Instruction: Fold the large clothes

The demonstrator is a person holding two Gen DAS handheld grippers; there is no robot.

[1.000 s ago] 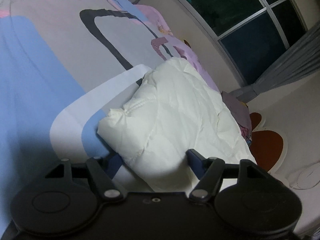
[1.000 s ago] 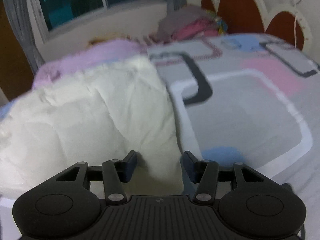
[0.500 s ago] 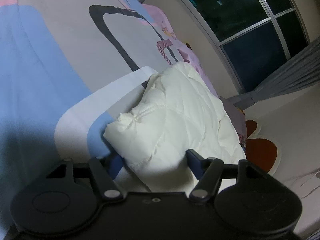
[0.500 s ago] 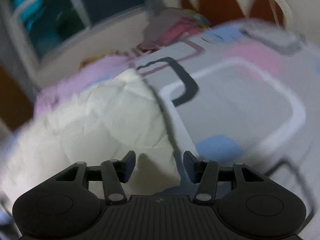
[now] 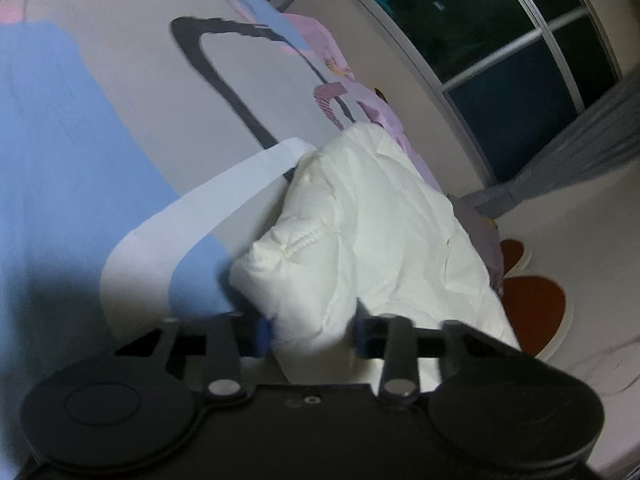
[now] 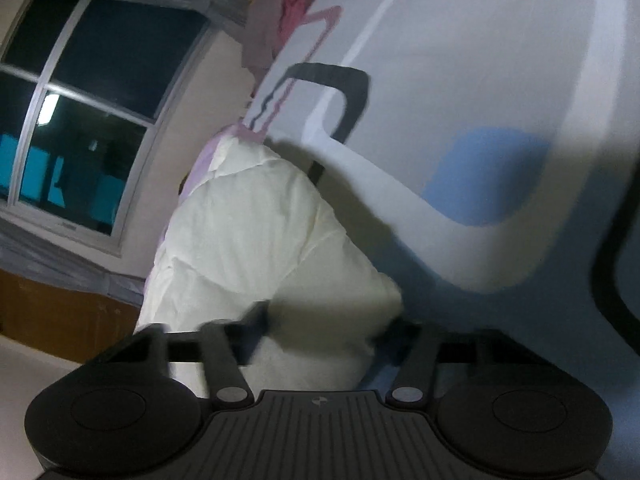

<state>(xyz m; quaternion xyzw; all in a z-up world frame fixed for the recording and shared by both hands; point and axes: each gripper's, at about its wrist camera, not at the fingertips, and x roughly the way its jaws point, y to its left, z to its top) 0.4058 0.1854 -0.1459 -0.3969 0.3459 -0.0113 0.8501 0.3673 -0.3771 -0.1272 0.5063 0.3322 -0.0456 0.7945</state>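
Observation:
A cream-white quilted puffer jacket [image 5: 372,232] lies folded in a thick bundle on the patterned bed cover [image 5: 100,128]. My left gripper [image 5: 310,330] is open, its blue-tipped fingers on either side of the bundle's near corner. In the right wrist view the same jacket [image 6: 248,248] fills the lower left. My right gripper [image 6: 324,330] is open with the jacket's near edge between its fingers. The right view is rolled steeply, so the bed cover [image 6: 460,80] rises up the right side.
A pile of pink and grey clothes [image 6: 280,12] sits at the head of the bed. A red-brown headboard [image 5: 532,308] is beyond the jacket. A dark window [image 5: 500,40] with grey curtains is on the far wall.
My left gripper's fingers have come closer together around the jacket's corner. My right gripper has rolled sharply and pushed in, so the jacket edge now sits between its wider-spread fingers.

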